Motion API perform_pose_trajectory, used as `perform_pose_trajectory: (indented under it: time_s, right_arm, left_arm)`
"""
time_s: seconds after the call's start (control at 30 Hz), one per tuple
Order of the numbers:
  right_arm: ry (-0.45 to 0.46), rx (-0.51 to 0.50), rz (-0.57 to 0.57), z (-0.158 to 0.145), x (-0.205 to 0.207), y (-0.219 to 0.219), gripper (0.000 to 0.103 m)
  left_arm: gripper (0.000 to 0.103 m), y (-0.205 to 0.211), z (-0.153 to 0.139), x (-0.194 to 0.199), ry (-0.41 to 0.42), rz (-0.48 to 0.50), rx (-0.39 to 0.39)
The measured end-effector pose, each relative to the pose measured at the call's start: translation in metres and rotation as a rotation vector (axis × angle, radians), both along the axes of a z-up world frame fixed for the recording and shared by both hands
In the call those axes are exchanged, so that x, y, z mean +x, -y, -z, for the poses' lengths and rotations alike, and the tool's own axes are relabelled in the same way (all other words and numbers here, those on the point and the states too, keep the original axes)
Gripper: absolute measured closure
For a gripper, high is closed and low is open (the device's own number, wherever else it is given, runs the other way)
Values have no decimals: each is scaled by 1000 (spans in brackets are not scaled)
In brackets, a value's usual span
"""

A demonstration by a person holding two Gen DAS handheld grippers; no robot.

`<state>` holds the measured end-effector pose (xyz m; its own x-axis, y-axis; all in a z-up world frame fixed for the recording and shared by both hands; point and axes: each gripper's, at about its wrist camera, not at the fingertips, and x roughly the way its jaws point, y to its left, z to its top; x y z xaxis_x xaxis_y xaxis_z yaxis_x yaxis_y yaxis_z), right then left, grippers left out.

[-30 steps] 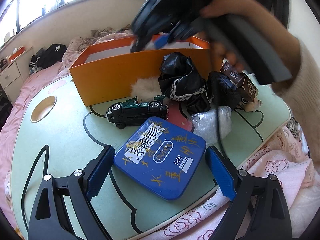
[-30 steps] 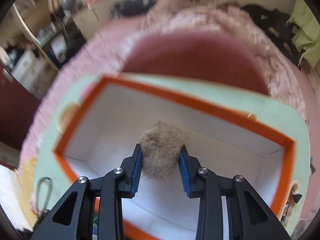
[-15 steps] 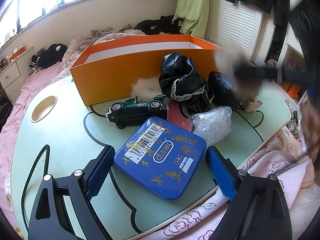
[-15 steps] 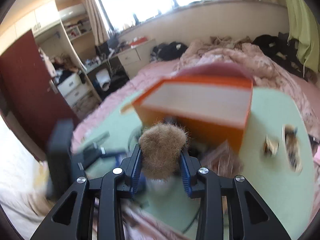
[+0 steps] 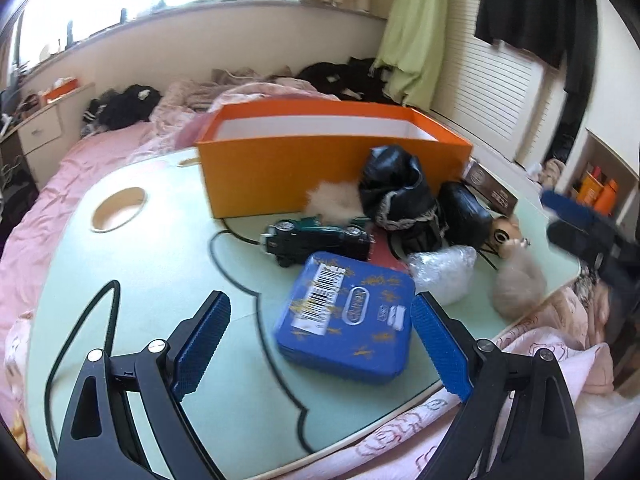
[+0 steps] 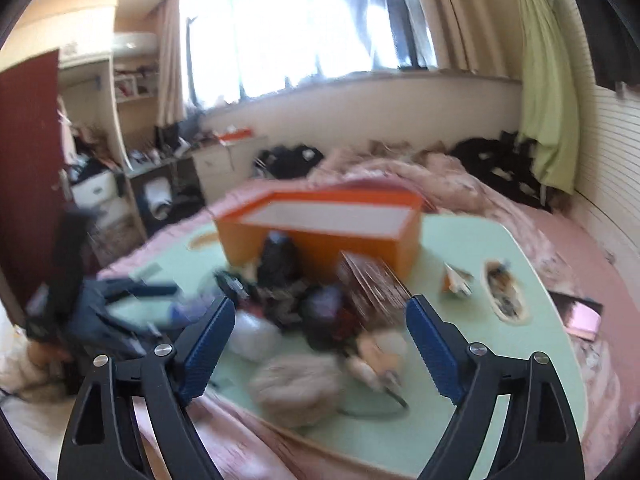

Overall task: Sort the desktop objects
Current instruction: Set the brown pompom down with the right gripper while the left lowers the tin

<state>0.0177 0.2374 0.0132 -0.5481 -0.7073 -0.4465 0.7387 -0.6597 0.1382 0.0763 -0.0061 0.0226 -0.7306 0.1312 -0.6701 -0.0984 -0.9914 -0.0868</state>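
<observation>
1. Plainly, blue tin carries a barcode sticker; lid lettering blurred, unreadable.
2. Left gripper fingers wide, tin between, untouched.
3. Right gripper fingers just sprang open, empty; fur ball at table's near edge.

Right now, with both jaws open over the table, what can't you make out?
- Floor of the orange box: left wrist view, hidden by its front wall.
- Pile beside the brown fur ball: right wrist view, motion blur.
- Right gripper: left wrist view, blurred, cut off by the edge.
- Blue tin lettering: left wrist view, smeared.
</observation>
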Motion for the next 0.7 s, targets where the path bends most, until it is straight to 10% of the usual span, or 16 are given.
perform_pose_trajectory:
  time_s: [0.37, 0.53, 0.7]
  right_arm:
    - [-45, 102, -67, 24, 26, -23, 18]
    - [33, 111, -153, 33, 19, -4, 54]
    - [68, 152, -185, 38, 0, 31, 64]
  left_arm:
    - [11, -11, 0, 6, 5, 50, -32]
    - [11, -13, 2, 3, 17, 62, -30]
    - [11, -14, 3, 2, 22, 68, -26]
